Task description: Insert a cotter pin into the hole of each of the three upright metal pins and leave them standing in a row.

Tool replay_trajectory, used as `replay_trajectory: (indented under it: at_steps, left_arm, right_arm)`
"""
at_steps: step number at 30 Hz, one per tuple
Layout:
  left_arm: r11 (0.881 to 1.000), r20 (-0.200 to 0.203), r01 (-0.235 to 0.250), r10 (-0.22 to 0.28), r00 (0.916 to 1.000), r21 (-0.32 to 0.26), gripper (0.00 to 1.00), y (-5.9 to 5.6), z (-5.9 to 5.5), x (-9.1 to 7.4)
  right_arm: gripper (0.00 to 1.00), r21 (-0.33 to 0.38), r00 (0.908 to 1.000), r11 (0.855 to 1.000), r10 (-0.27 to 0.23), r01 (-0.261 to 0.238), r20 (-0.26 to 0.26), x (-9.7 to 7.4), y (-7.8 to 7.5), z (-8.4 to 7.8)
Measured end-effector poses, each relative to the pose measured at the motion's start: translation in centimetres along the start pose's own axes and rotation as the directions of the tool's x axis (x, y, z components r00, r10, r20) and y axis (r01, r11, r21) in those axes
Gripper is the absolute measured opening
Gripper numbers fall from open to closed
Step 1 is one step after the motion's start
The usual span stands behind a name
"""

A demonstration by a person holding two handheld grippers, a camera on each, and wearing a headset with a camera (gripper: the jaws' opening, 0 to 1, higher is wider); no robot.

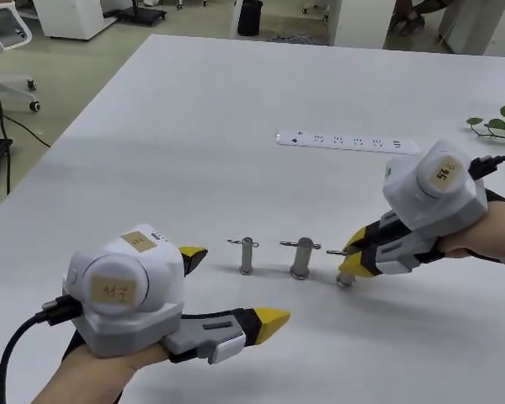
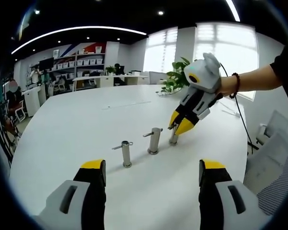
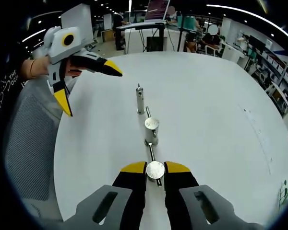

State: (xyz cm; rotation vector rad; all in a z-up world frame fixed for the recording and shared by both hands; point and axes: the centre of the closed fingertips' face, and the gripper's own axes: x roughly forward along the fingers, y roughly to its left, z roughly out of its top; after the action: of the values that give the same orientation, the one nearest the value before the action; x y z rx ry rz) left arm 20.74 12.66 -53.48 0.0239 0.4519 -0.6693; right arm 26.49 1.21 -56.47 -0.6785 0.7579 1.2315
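Count: three metal pins (image 1: 301, 261), three cotter pins (image 1: 296, 245), two grippers, one power strip (image 1: 349, 141) and one plant (image 1: 498, 124), all on or over a white table (image 1: 236, 126).

The pins stand upright in a row near the front of the table, long axes vertical, round heads on top. In the head view the row runs left to right: left pin (image 1: 247, 255), middle pin (image 1: 301, 268), right pin (image 1: 346, 277). The left and middle pins each carry a cotter pin through the top. These lie flat and point along the line of the row, as the right gripper view shows.

The third cotter pin (image 1: 337, 251) is also horizontal. It juts from the tips of the right gripper (image 1: 352, 252), whose jaws are drawn tight on it, level with the top of the right pin. In the right gripper view that pin's round head sits between the two yellow tips. Whether the wire is already through the hole cannot be told — in the head view the gripper covers the upper part of that pin.

The left gripper (image 1: 233, 286) hovers in front of the row, jaws spread wide and holding nothing. One yellow tip is near the left pin but apart from it.

The power strip lies flat, well behind the row and roughly parallel to it. The plant's leaves show at the far right edge, clear of the work.
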Motion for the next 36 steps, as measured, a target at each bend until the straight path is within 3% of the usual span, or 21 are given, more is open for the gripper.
replay_trajectory:
  at_steps: [11,36]
  left_arm:
    - [1.000,-0.005,-0.004,0.004,1.0000,0.004,0.78,0.1,-0.1,0.1]
    - [1.000,-0.036,0.002,-0.002,0.9994,0.004,0.78,-0.1,-0.8,0.2]
  right_arm:
    - [0.08,0.001,1.0000,1.000,-0.004,0.004,-0.007,0.0,-0.9,-0.6]
    - [0.09,-0.030,0.9987,0.998,0.050,-0.051,-0.009,0.3,-1.1,-1.2]
